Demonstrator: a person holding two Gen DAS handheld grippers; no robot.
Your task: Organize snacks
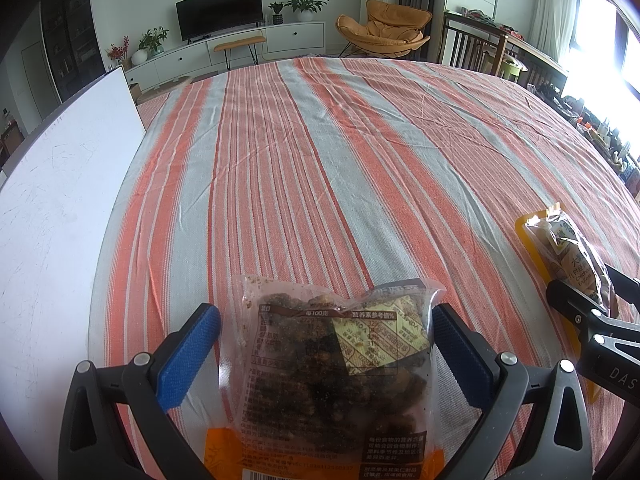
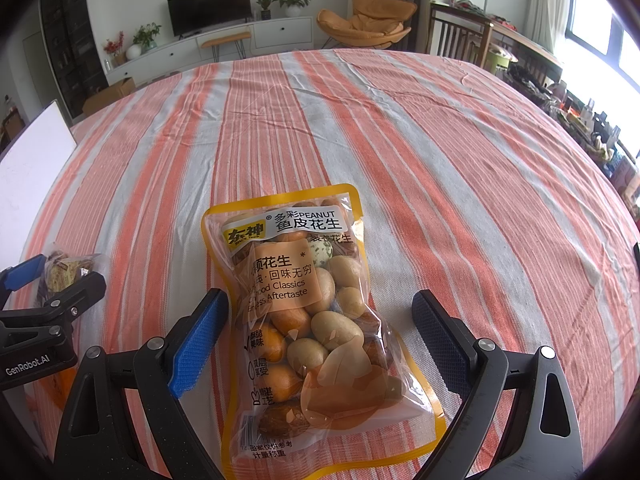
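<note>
Two snack bags lie on the striped cloth (image 1: 340,160). Only the left wrist view shows the dark snack bag's (image 1: 332,364) nutrition label, inside the released left gripper (image 1: 326,354). Only the right wrist view shows the peanut bag's (image 2: 308,320) yellow-edged front, between the spread fingers of the right gripper (image 2: 320,340).

Both handheld tools look alike: the left black plastic two-finger gripper (image 1: 326,344) and the right black plastic two-finger gripper (image 2: 320,336) carry ribbed blue rubber pads (image 2: 198,344) and round silver pivot screws (image 2: 485,344). White "GenRobot.AI" lettering (image 2: 27,365) marks the left one's body.
</note>
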